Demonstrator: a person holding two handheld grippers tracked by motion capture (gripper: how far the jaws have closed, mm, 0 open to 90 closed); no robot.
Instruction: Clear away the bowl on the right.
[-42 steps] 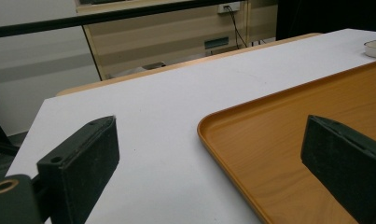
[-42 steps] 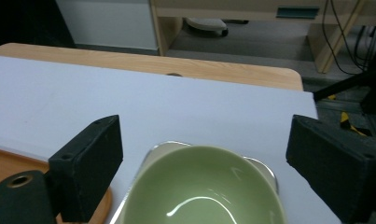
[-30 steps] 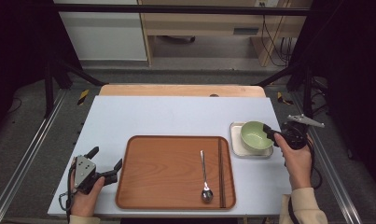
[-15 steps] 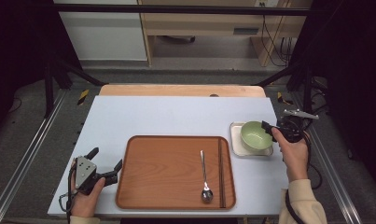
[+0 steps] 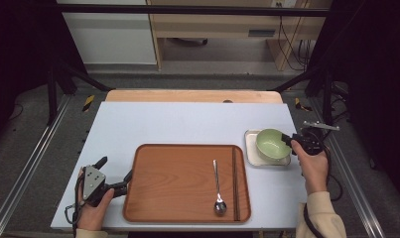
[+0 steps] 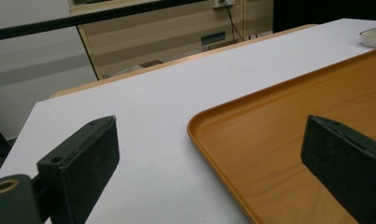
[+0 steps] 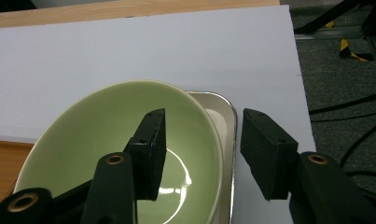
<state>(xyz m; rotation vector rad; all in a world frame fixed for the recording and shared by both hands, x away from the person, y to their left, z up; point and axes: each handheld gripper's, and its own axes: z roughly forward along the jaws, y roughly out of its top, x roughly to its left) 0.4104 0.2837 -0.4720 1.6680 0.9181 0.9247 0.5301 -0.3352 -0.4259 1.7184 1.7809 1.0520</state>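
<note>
Straddling the rim at three o'clock, right gripper point(image 7: 199, 154) fingers stand open around the glossy pale-green bowl point(image 7: 101, 154); left gripper point(image 5: 113, 176) fingers open.

Even overhead light is brightening the pale blue tabletop point(image 5: 187, 124) while surroundings are staying dark; glare is glinting inside the glossy green ceramic bowl point(image 7: 176, 179), and near black jaws are blurring softly.

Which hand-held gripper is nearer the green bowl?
Right. The right hand-held gripper straddles the rim of the green bowl, jaws open, one inside and one outside. The left hand-held gripper is across the table, at the wooden tray's left edge.
</note>
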